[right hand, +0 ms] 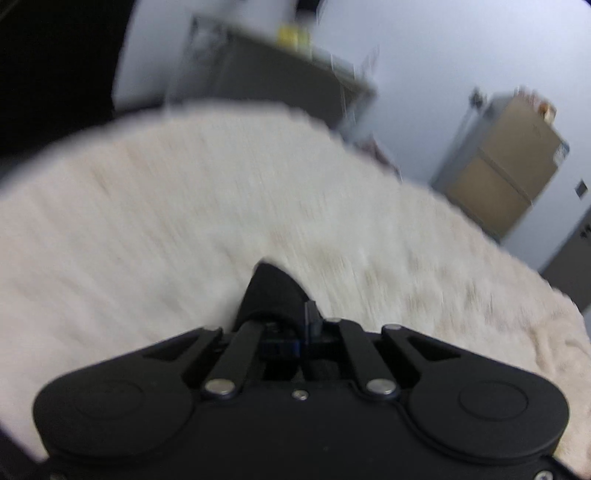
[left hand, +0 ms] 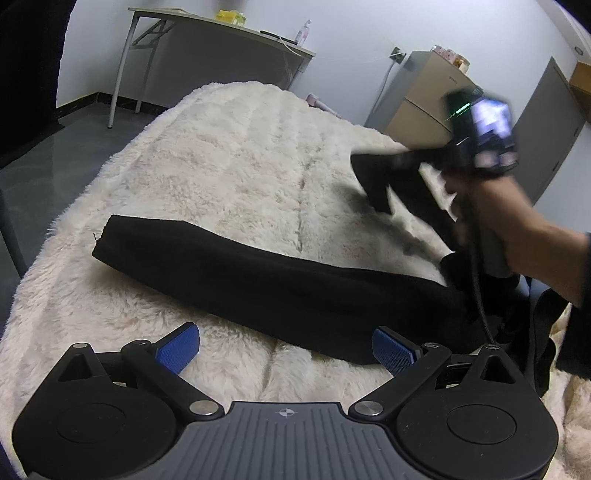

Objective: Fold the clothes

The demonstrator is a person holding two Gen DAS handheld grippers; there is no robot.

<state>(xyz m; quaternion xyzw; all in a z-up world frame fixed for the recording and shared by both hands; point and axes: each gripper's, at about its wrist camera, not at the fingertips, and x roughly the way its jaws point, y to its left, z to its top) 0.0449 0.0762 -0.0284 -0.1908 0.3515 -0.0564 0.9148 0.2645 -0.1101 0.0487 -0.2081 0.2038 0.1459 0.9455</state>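
Honestly, with the right gripper [right hand: 291, 295] clamped on just a corner of the black garment [left hand: 266, 280] lying across the fluffy blanket's [left hand: 229, 166] near edge and the left gripper [left hand: 284, 349] hanging wide open over it, that pinch could slip and the fold bunch up.

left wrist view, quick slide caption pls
Open left gripper faces black garment on fluffy blanket; right gripper lifts one end.

Right wrist view motion-blurred throughout; blanket [right hand: 184, 206] texture smeared. Right gripper [left hand: 373, 177] blurred in left view. Black garment [left hand: 258, 280] runs behind the hand [left hand: 491, 221] to the left gripper's right, end hidden. Items on the far counter [left hand: 229, 33] too small to identify.
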